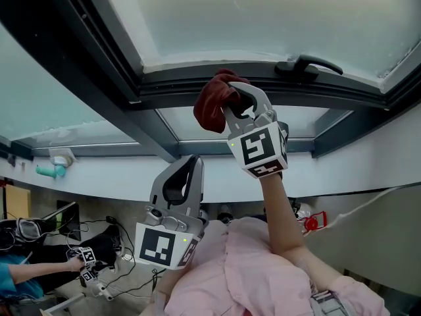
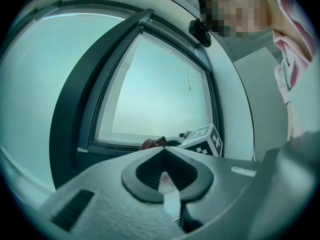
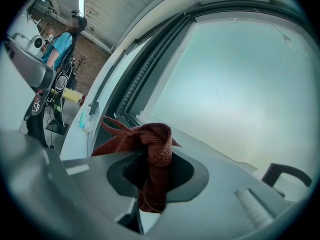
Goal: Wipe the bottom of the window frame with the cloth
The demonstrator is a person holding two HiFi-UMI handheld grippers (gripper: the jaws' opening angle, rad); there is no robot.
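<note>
A dark rust-red cloth (image 1: 212,104) of coarse woven fabric is bunched into a crumpled wad. It is pinched in the closed jaws of the right gripper (image 1: 242,101), which is raised at the end of a bare forearm (image 1: 279,203). The wad sits against the dark grey bottom bar of the window frame (image 1: 348,89), to the left of a black window handle (image 1: 308,64).

In the right gripper view, the cloth (image 3: 156,143) looks twisted almost like a knot. One fold bulges above the jaws, a tail hangs down between them, and a loose loop sticks out to the left.

The left gripper (image 1: 189,166) is held lower, well apart from the frame. Its jaws are closed together with nothing between them. The frosted glass (image 1: 263,18) glows pale blue-green.
</note>
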